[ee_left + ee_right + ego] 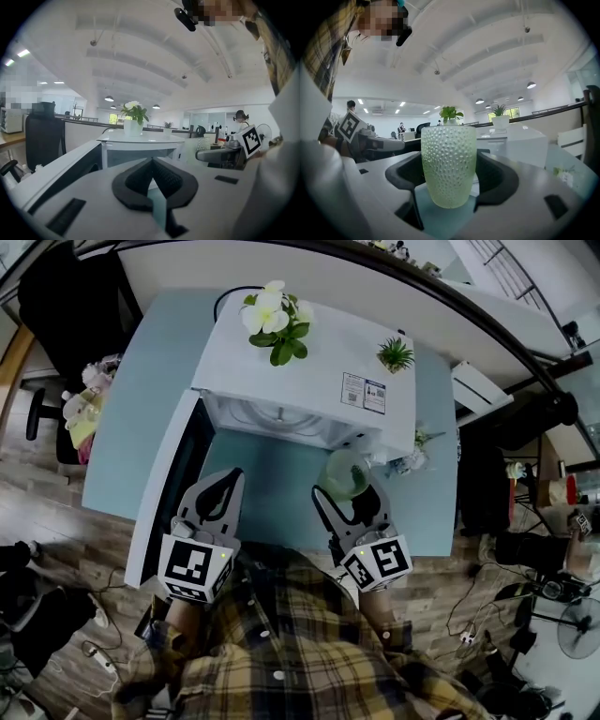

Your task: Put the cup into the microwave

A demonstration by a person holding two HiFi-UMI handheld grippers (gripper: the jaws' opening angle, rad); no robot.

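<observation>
The cup point(449, 164), pale green knobbly glass, stands upright, clamped between the jaws of the right gripper point(450, 174). In the head view it hangs over the blue table point(141, 399) just before the mouth of the white microwave point(309, 371), whose door point(173, 484) is swung open to the left. The left gripper point(152, 161) is beside it, jaws pressed together on nothing. On the microwave top sit white flowers point(272, 320), a small plant point(396, 354) and two labels point(364, 392), their print too small to read.
</observation>
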